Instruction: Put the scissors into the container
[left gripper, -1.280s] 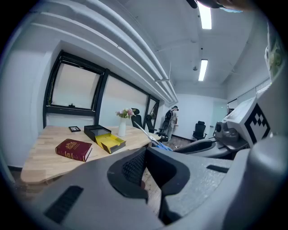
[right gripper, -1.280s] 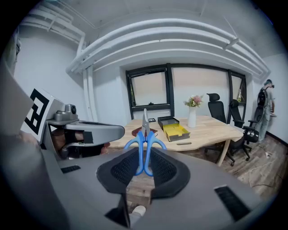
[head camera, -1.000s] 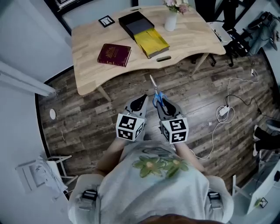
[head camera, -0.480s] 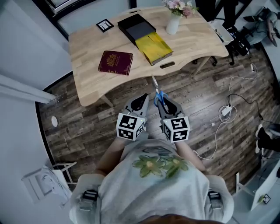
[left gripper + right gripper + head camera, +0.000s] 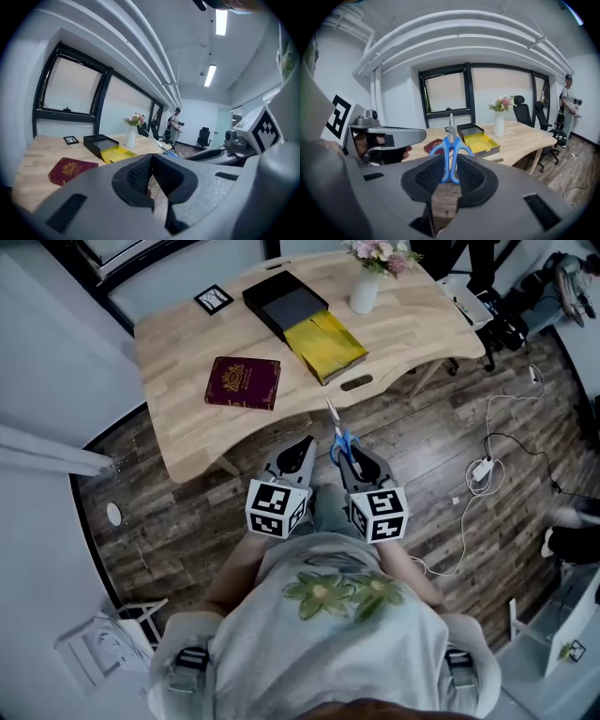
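**Handling.** Right gripper (image 5: 450, 165) is clamped on the blue handle loops of the scissors (image 5: 451, 140). Blades are closed and point up and away, toward the desk. The scissors are off the desk, in the air over the floor, on the near side of the desk edge.

My read: light and stiff, metal blades + hard plastic loops, prob. slick against the pads. They could pivot in the grip if I swing fast. The hold at the loops looks right; the blade end is thin and sharp, no place to grip. The tip leads, so it reaches the container first. Better to lay it in flat than point-down.

Left gripper (image 5: 305, 446): jaws together, nothing in them. It sits just left of the right one, not touching it.

**Surroundings, big to small.**
- Wood plank floor (image 5: 187, 512) under me.
- Light wooden desk (image 5: 178, 343), on the far side of both grippers.
- Black open box (image 5: 286, 301) w/ yellow tray (image 5: 325, 341) against its near-right side. One of them is the container; can't tell which.
- Maroon book (image 5: 244, 382), left of the tray and well apart from it.
- White vase w/ flowers (image 5: 364, 285), right of the box and near it. Tall and tippable, so the main thing to keep off.
- White cables + power strip (image 5: 480, 470) on the floor to the right, off the route.
- Small framed picture (image 5: 214, 299), far left, out of the way.

The straight line from scissors to tray looks open; only the desk's near edge to clear.
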Available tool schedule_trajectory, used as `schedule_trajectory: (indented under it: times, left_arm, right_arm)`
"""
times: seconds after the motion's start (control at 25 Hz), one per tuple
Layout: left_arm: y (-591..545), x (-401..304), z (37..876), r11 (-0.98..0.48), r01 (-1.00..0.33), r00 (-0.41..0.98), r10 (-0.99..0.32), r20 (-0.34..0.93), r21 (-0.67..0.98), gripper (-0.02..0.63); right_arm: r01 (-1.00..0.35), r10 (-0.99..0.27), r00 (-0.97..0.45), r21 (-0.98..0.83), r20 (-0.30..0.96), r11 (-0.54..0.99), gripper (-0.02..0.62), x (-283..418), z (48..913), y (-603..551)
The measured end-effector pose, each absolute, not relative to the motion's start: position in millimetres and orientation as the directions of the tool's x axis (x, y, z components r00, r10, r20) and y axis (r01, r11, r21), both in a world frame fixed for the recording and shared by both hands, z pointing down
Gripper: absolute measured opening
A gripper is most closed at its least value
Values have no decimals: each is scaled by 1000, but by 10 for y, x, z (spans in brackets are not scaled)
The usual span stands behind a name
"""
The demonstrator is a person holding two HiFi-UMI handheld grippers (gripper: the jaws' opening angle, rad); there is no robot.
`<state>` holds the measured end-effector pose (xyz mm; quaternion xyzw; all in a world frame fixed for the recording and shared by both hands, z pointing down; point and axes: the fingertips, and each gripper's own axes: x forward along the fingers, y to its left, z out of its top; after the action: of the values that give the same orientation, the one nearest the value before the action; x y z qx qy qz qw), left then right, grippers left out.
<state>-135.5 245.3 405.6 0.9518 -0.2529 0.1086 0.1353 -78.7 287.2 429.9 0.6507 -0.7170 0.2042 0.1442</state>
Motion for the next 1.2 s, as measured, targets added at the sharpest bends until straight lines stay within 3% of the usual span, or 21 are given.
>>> schedule_trajectory:
  times: [1.2]
  left_arm:
    - [1052, 10, 4196, -846, -488, 855, -415, 311, 213, 8]
  right_arm:
    - [-991, -866, -110, -124, 488, 56, 81, 552, 4367, 1455]
